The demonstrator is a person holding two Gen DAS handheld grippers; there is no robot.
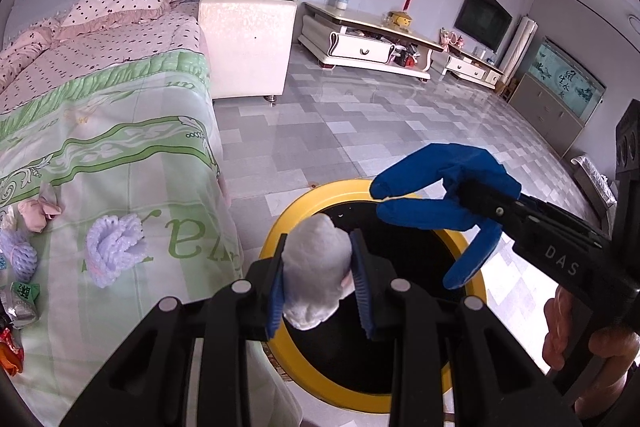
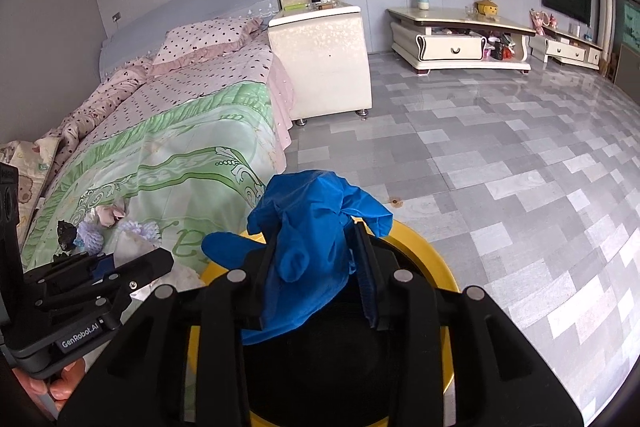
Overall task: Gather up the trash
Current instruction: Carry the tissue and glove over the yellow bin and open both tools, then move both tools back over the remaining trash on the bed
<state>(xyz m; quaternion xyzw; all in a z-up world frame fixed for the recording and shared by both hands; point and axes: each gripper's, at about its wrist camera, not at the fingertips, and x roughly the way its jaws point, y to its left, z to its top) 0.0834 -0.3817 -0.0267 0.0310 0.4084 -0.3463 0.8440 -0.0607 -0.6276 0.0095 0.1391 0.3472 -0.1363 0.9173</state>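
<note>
A bin with a yellow rim (image 1: 280, 219) and a black inside stands on the floor beside the bed; it also shows in the right wrist view (image 2: 432, 259). My left gripper (image 1: 318, 267) is shut on a white crumpled tissue wad (image 1: 316, 267) and holds it over the bin's opening. My right gripper (image 2: 316, 259) is shut on a blue rubber glove (image 2: 316, 219), also above the bin. In the left wrist view the glove (image 1: 440, 187) hangs from the right gripper over the far rim.
On the green bedspread (image 1: 120, 155) lie a purple foam net (image 1: 112, 251), a pink wad (image 1: 38, 213), a second foam net (image 1: 16, 251) and wrappers (image 1: 24, 295). A white nightstand (image 1: 248, 39) stands by the bed. Grey tiled floor (image 1: 360, 115) stretches toward TV cabinets.
</note>
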